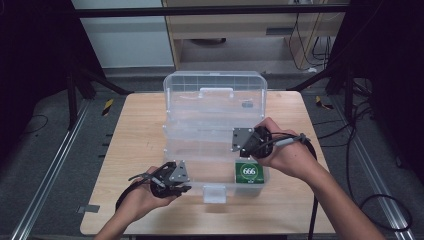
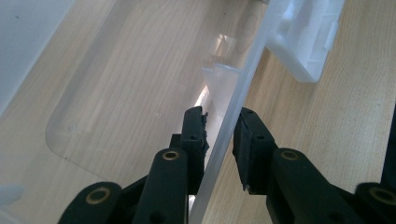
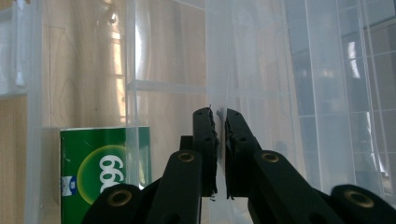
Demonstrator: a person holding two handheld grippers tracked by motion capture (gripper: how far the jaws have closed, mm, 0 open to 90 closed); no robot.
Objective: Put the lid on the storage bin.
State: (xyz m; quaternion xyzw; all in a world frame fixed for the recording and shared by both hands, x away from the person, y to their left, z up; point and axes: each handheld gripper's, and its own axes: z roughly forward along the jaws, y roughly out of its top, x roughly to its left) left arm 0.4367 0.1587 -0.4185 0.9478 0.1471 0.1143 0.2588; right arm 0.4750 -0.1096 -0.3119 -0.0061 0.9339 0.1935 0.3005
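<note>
A clear plastic tiered box (image 1: pixel 215 75) stands open on the wooden table (image 1: pixel 140 130). A green pack marked 666 (image 1: pixel 249 172) lies in its front right corner and appears again as the green pack (image 3: pixel 100 168) through clear walls. My left gripper (image 1: pixel 189 189) is at the box's front left. Its jaws straddle the front wall (image 2: pixel 247 70) in the left gripper view, and the left gripper (image 2: pixel 219 126) is closed on it. My right gripper (image 1: pixel 239 146) reaches over the right side. The right gripper (image 3: pixel 220 114) is shut on a thin clear tray wall (image 3: pixel 217 56).
The box's white latch (image 1: pixel 214 192) hangs at the front centre, seen as the latch (image 2: pixel 308 37) beyond my left jaws. The raised lid with its handle (image 1: pixel 216 92) stands at the back. Dark frame legs and cables surround the table.
</note>
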